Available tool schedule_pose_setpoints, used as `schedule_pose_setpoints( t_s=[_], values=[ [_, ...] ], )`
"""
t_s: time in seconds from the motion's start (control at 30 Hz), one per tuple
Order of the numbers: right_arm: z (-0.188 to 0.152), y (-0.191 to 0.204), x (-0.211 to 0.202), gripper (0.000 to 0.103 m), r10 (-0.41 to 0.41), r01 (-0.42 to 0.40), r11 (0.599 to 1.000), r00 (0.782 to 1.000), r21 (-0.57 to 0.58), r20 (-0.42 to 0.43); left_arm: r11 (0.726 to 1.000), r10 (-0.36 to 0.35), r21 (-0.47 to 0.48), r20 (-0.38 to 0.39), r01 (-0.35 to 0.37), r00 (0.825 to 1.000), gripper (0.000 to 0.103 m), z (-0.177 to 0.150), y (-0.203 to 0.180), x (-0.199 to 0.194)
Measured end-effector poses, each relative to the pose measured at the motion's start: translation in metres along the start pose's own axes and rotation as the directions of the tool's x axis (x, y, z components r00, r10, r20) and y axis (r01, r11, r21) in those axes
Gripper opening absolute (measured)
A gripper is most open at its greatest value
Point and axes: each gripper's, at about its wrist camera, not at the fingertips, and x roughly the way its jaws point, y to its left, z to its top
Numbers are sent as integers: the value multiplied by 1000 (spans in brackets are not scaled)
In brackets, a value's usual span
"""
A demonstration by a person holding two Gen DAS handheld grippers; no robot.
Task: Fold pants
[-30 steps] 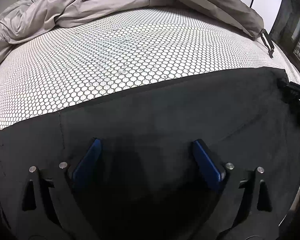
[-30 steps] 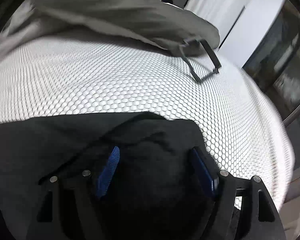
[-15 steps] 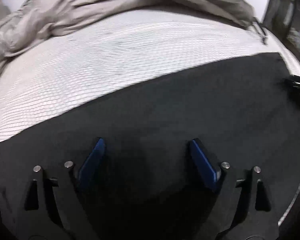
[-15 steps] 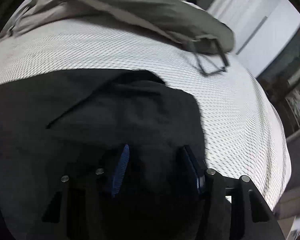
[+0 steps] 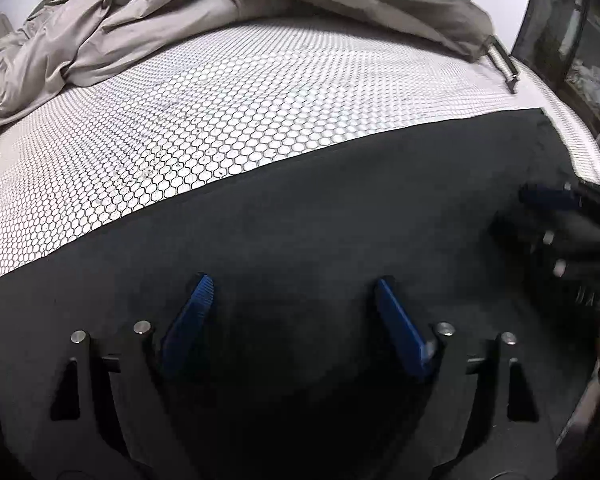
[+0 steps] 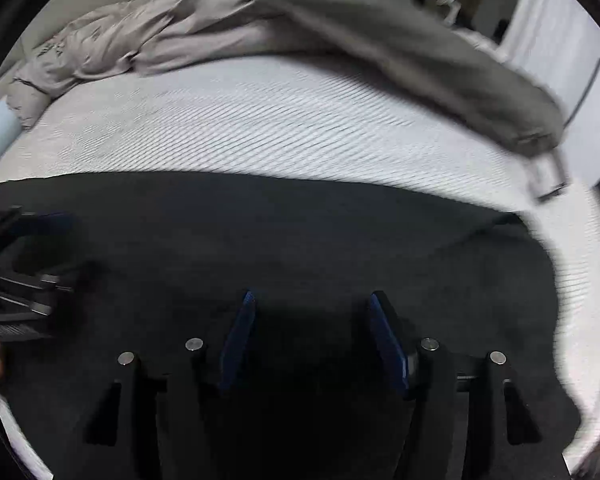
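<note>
A crumpled grey duvet is heaped at ten o'clock on a honeycomb-patterned bed cover; black pants are spread flat across the near half; above them, the left gripper is closing, nothing clamped; at three o'clock the right gripper is opening, released.

Each hand-held gripper has a black frame, silver round screw heads and ribbed blue finger pads.

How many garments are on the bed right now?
2: black pants spread flat in front, under both grippers; a crumpled grey garment along the far edge. More may be hidden.
</note>
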Motion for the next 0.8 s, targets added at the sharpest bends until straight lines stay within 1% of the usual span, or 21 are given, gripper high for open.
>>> schedule_pose_setpoints(
  t_s=[0.07, 0.1, 0.13, 0.17, 0.2, 0.23, 0.27, 0.3, 0.33, 0.37, 0.4, 0.43, 0.5, 0.53, 0.57, 0.6, 0.63, 0.67, 0.73, 0.77, 0.8],
  values=[
    [0, -3, 6, 65, -29, 29, 999, 1000, -12, 7, 999, 13, -40, 12, -13, 1000, 84, 1, 18, -1],
    [-2, -8, 4, 67, -44, 44, 999, 999, -2, 8, 995, 79, -69, 17, -78, 997, 84, 1, 31, -4],
    [-3, -14, 3, 69, -62, 62, 998, 998, 8, 5, 983, 166, -87, 18, -164, 986, 84, 0, 45, -5],
    [-6, -20, 1, 72, -79, 79, 997, 997, 22, 5, 961, 256, -110, 14, -253, 967, 84, -1, 64, -6],
    [-9, -26, 0, 72, -84, 83, 996, 996, 36, 3, 941, 309, -145, 0, -305, 951, 84, -3, 86, -7],
    [-10, -32, -1, 72, -81, 80, 995, 997, 51, 3, 929, 300, -218, -23, -298, 954, 84, -7, 114, -8],
    [-11, -36, -3, 72, -86, 85, 994, 996, 61, 3, 920, 273, -283, -32, -271, 961, 84, -11, 137, -10],
    [-10, -41, -1, 72, -96, 95, 994, 995, 62, 4, 907, 271, -328, -25, -264, 962, 83, -17, 157, -15],
    [-10, -42, -2, 73, -97, 96, 994, 995, 61, 6, 898, 268, -357, -17, -256, 963, 74, -20, 171, -20],
    [-12, -38, -6, 73, -97, 97, 993, 995, 64, 8, 895, 253, -379, -6, -236, 967, 68, -23, 179, -26],
    [-12, -45, -6, 73, -103, 101, 993, 995, 68, 12, 891, 242, -397, 4, -220, 970, 64, -25, 181, -31],
    [-13, -41, -10, 72, -104, 102, 993, 994, 65, 22, 898, 223, -391, 5, -203, 975, 61, -25, 177, -35],
    [-6, -38, -12, 71, -83, 81, 996, 996, 47, 44, 932, 135, -343, 27, -117, 991, 55, -24, 159, -40],
    [-4, -33, -16, 71, -64, 62, 997, 996, 40, 59, 951, 95, -297, 31, -82, 995, 54, -23, 146, -40],
    [-1, -27, -18, 71, -39, 37, 999, 997, 25, 73, 967, 83, -244, 28, -74, 996, 54, -21, 132, -37],
    [-1, -17, -20, 71, -24, 23, 1000, 997, 6, 77, 977, 111, -183, 12, -107, 994, 54, -22, 119, -32],
    [0, -8, -19, 71, -14, 17, 999, 997, -28, 75, 979, 154, -134, -2, -153, 988, 55, -24, 112, -26],
    [0, -3, -15, 71, -22, 26, 998, 998, -52, 65, 979, 168, -117, -1, -167, 986, 55, -29, 113, -24],
    [-6, 8, -5, 71, -76, 79, 991, 997, -111, 26, 976, 166, -144, 3, -164, 986, 55, -34, 127, -29],
    [-8, 7, -1, 71, -98, 99, 987, 995, -126, 20, 970, 182, -164, 0, -179, 983, 57, -37, 136, -33],
    [-11, 4, 0, 71, -106, 108, 986, 994, -129, 22, 956, 227, -189, -4, -224, 974, 57, -40, 148, -39]
  ],
)
